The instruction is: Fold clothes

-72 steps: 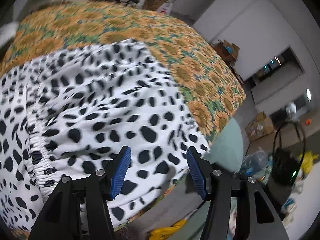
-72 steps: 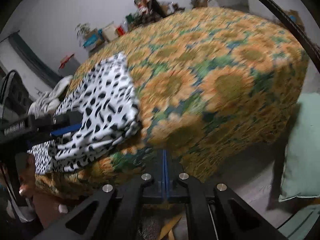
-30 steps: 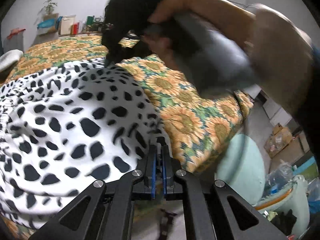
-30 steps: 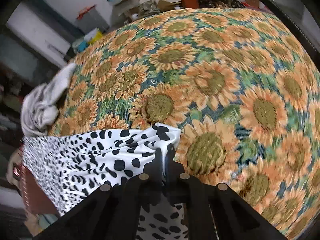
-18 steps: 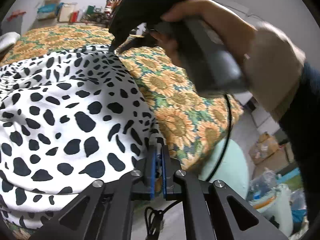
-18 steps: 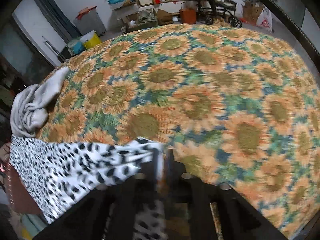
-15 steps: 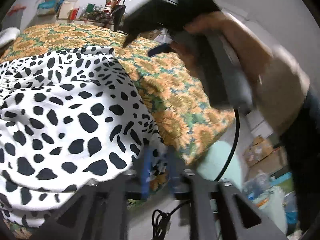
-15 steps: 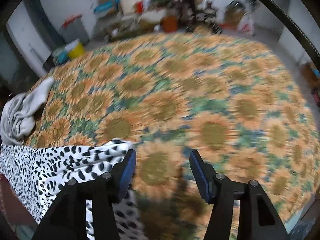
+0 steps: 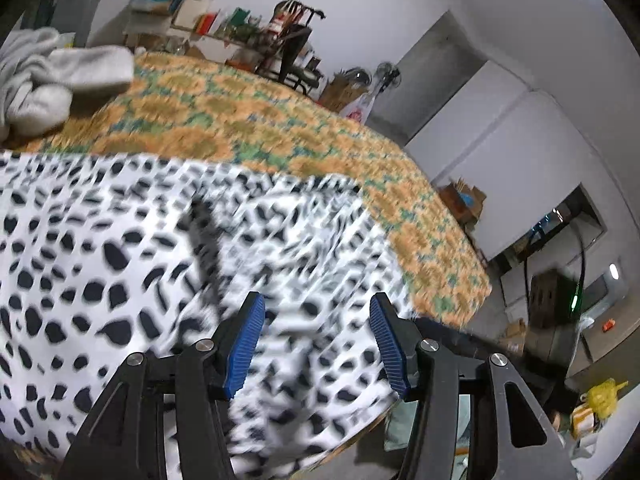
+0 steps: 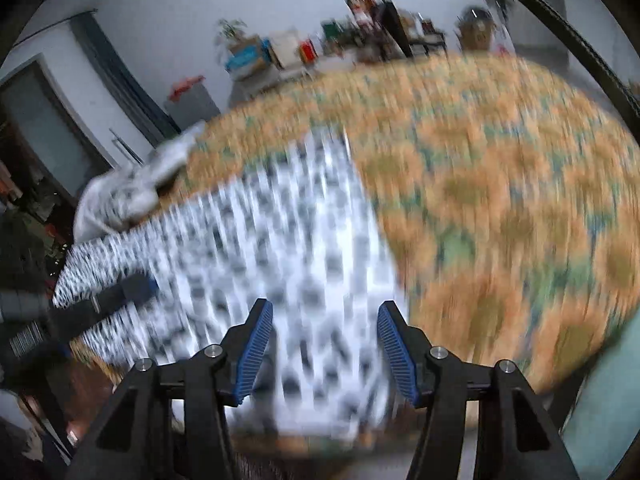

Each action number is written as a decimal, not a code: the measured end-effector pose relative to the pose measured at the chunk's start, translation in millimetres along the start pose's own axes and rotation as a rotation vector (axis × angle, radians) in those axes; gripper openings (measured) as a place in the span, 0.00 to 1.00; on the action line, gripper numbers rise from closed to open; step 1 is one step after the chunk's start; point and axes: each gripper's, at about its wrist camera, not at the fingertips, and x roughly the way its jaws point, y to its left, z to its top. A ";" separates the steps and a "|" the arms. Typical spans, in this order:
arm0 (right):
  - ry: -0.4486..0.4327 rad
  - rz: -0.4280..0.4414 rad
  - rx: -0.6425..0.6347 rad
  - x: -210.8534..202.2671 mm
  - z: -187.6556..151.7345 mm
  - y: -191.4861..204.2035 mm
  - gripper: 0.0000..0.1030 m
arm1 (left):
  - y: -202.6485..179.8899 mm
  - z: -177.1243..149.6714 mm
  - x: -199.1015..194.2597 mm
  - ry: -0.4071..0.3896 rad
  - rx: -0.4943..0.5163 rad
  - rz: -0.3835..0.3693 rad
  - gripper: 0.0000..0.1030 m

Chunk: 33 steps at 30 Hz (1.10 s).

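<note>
Sunflower-print bedspread (image 9: 280, 128) covers the bed, cluttered shelves (image 9: 192, 12) behind. On it the spotted black-and-white garment (image 9: 120, 264) lies flat, grey clothes (image 9: 44, 76) beyond. Left gripper (image 9: 316, 344) and right gripper (image 10: 324, 350) gape wide above it, empty.

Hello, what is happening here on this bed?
A person is folding clothes with a handheld claw in each hand. The black-spotted white garment lies spread on the sunflower bedcover. Both the left claw and the right claw are open above it, holding nothing. A grey garment lies bunched farther back.
</note>
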 end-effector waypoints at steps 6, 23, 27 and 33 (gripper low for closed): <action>0.052 -0.033 0.083 -4.2 -58.5 -1.1 0.44 | -0.1 -26.6 5.2 0.022 0.098 0.036 0.54; -0.035 -0.419 0.248 -3.1 -46.4 20.7 0.46 | 59.9 -79.8 -74.1 -0.047 -0.045 0.083 0.54; -0.156 -0.350 0.005 -4.9 -52.1 89.3 0.59 | 68.1 -93.1 -89.7 -0.061 -0.072 0.084 0.54; -0.134 -0.341 -0.253 52.7 -54.5 171.2 0.62 | 67.0 -109.9 -130.4 -0.236 -0.124 0.070 0.54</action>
